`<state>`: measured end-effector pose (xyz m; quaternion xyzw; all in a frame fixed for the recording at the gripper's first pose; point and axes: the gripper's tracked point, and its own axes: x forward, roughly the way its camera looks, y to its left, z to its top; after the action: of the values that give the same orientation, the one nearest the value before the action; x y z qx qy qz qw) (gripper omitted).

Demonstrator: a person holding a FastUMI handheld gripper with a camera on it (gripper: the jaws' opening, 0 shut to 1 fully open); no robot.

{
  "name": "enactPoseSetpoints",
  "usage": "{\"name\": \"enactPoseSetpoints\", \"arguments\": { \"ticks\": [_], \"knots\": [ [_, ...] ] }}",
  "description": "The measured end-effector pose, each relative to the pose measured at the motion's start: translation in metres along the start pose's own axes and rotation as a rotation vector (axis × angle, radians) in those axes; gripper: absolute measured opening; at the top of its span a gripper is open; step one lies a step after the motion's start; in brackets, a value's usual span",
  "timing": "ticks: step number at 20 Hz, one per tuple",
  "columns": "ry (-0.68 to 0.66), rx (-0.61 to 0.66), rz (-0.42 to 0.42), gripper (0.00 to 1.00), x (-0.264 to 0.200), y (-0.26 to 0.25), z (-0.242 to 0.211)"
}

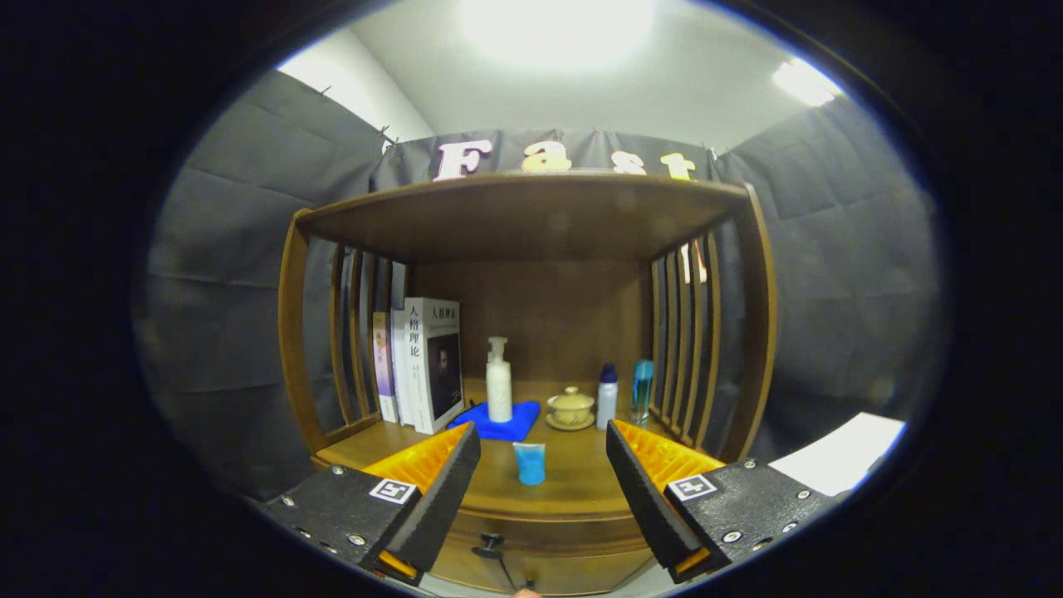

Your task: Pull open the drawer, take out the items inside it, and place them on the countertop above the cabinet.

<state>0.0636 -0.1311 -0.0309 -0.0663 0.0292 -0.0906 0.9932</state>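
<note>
your gripper (543,465) is spread wide and holds nothing, hanging in front of the cabinet. just below the fingers, the drawer (540,565) looks shut, with its small dark knob (490,546) nearer your left finger. whatever is inside is hidden, so i can't tell you what you'll be lifting. the knob is small; come in off centre and the fingers will likely slip off it or knock the drawer front. past the fingers, a small blue cup (530,463) stands near the front of the countertop (573,490). behind it, a pump bottle (498,379) on a blue cloth (519,423), a lidded teacup (570,407), two small bottles (623,393) and books (428,361) crowd the back, so a careless set-down could topple something.
</note>
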Motion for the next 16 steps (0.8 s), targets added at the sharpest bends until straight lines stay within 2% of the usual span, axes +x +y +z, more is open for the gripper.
{"name": "enactPoseSetpoints", "arguments": {
  "ticks": [4,9,11,14,16],
  "knots": [
    [-0.035,-0.014,0.04,0.94,-0.006,0.013,0.03],
    [-0.047,0.05,-0.04,0.94,-0.032,0.009,0.039],
    [-0.06,0.07,-0.008,0.94,-0.034,0.021,0.045],
    [-0.061,0.014,-0.01,0.94,-0.038,0.027,0.042],
    [-0.05,-0.034,0.026,0.94,-0.042,0.048,0.038]
  ]
}}
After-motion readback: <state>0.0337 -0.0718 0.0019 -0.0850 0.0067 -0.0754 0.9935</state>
